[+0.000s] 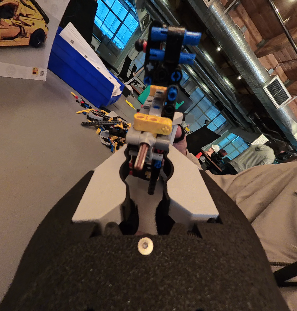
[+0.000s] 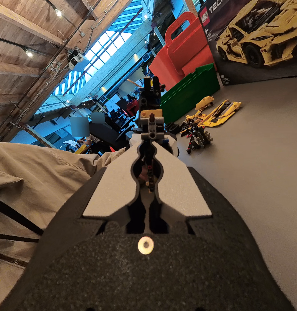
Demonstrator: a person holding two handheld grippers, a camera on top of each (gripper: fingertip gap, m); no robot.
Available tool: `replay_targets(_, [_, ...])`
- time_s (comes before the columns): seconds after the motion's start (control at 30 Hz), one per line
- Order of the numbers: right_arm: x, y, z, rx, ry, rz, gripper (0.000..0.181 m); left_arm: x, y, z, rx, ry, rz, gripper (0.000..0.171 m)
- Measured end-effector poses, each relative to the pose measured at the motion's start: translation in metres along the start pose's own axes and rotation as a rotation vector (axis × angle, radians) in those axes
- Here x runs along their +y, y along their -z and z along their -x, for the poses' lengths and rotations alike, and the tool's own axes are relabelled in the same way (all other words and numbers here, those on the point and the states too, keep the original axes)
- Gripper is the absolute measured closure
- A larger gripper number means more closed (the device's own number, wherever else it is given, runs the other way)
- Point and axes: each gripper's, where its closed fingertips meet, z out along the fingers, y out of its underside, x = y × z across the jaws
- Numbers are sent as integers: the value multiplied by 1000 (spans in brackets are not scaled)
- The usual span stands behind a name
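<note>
My left gripper (image 1: 146,152) is shut on a toy-brick assembly (image 1: 162,70), held up above the grey table (image 1: 34,134). The assembly has black beams with blue pins, a yellow beam (image 1: 152,124), a grey connector and a brown axle (image 1: 141,157) that points back at the camera. My right gripper (image 2: 146,144) is shut on the same assembly (image 2: 150,107) from the opposite side. Part of the other gripper shows behind the assembly in each view: the right one in the left wrist view (image 1: 178,121), the left one in the right wrist view (image 2: 135,139).
A pile of loose bricks (image 1: 107,124) lies beside a blue bin (image 1: 80,70) with white paper in it. A green bin (image 2: 189,94), a red carrier (image 2: 183,50), the set's box (image 2: 255,38), yellow body panels (image 2: 216,112) and a black sub-assembly (image 2: 198,138) are on the table. A beige sleeve (image 2: 34,176) is close by. Only a small space, under 4 cm, lies between the two pairs of fingers.
</note>
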Motion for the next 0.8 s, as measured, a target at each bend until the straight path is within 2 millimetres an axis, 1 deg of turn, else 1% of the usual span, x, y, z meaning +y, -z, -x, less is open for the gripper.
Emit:
replay_targets(0.07, [-1,1,-2,26,20,0,179,0,0,3,-22,-5,1,134])
replay_targets(0.13, [-8,6,-8,71,31,-50,179,-3,4,9,-74,-21,4,127])
replay_targets(0.17, [-11,10,-13,93,24,-68,179,-7,8,14,-113,-29,-7,122])
replay_targets(0.23, [-8,14,-24,123,-10,-59,179,-18,18,22,-193,-55,-46,120])
replay_targets(0.3, [-4,14,-29,116,-60,-51,179,-28,26,24,-229,-102,-80,121])
replay_targets(0.37, [-7,14,-24,65,-96,-70,180,-21,25,18,-187,-154,-14,125])
replay_targets(0.43, [-10,13,-16,-7,-141,-89,179,-13,23,10,-109,-148,43,135])
replay_targets(0.5, [-2,10,-14,-38,-172,-39,179,-10,22,6,-56,-106,51,139])
replay_targets(0.57, [4,9,-14,-29,-159,0,179,-10,25,10,-66,-102,62,141])
replay_targets(0.63, [6,11,-21,36,-106,34,180,-17,33,22,-143,-120,59,130])
replay_targets(0.67, [8,13,-26,83,-68,59,179,-26,41,29,-192,-136,38,121])
replay_targets(0.73, [15,16,-36,175,9,121,179,-45,58,40,-308,-225,-16,119])
replay_targets(0.77, [20,17,-39,210,43,166,179,-50,61,41,-348,-304,-16,118])
replay_targets(0.8, [24,16,-40,227,73,201,179,-46,59,36,-354,-392,20,118])
